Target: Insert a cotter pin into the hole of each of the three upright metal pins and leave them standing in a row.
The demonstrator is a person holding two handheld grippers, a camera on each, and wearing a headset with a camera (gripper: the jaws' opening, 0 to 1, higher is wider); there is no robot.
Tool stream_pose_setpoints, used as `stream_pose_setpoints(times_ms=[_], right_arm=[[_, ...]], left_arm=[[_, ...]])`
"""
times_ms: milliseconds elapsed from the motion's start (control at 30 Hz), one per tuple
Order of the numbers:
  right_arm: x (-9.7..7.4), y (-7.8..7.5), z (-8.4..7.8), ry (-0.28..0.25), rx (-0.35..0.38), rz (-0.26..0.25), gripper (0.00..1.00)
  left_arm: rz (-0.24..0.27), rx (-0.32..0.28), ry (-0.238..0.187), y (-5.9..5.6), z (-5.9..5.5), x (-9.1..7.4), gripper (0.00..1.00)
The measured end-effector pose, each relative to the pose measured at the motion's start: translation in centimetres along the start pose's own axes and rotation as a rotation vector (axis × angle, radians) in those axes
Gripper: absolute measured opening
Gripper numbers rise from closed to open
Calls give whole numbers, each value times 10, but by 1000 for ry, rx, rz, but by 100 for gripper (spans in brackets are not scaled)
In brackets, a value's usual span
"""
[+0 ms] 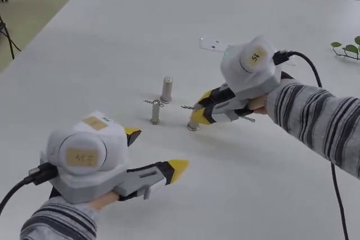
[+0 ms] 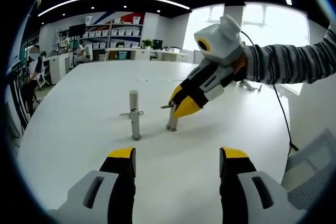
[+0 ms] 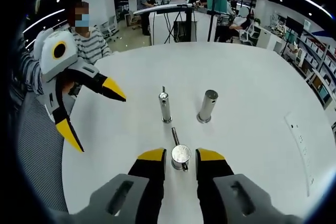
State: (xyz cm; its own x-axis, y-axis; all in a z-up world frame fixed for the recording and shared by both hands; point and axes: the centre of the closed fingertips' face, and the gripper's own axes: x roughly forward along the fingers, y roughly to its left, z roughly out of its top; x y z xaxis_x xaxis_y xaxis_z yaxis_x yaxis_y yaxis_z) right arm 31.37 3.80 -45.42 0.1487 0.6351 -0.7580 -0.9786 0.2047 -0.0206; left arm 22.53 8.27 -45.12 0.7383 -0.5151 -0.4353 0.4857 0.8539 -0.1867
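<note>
The nearest upright steel pin point(image 3: 181, 157) stands on the white desk point(image 1: 112, 37), a cotter pin point(image 3: 174, 135) poking from it, between the close-set jaws of my right gripper point(image 3: 181, 153); clamped or not, I cannot tell. My left gripper point(image 2: 178, 153) gapes empty. A sideways nudge could topple the pin.

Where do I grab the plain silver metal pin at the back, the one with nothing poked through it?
Grab the plain silver metal pin round the middle of its stem, coming level from the side. It stands upright on a wider foot, so jaws squeezing its round sides should hold it steady.
</note>
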Motion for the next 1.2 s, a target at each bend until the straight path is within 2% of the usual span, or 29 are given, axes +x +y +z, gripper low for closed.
stream_pose_setpoints(times_ms=[167,267,333,533,733,800,833,967,1067,1200], right_arm=[[-1,-1,5,-32,29,-1,24],[-1,3,17,-81,107,8,31],[0,1,24,-107,126,-1,33],[3,-10,45,-185,193,-48,34],[14,-22,56,-226,227,-79,33],[16,-21,61,-254,252,-83,32],[21,-30,63,-264,267,-88,32],[30,-38,66,-280,267,-108,29],[37,-43,66,-273,245,-129,26],[46,-48,62,-260,252,-143,23]], left_arm=[[7,-3,-7,2,1,-1,65],[17,8,-5,4,1,-1,68],[22,7,-9,5,2,-1,70],[32,2,-22,9,4,-2,72],[30,-6,-28,9,6,-2,73],[26,-14,-23,8,4,-1,74],[25,-14,-20,8,4,-1,74],[25,-17,-19,8,4,-1,74],[26,-23,-18,8,3,0,74],[23,-24,-7,7,1,1,74]])
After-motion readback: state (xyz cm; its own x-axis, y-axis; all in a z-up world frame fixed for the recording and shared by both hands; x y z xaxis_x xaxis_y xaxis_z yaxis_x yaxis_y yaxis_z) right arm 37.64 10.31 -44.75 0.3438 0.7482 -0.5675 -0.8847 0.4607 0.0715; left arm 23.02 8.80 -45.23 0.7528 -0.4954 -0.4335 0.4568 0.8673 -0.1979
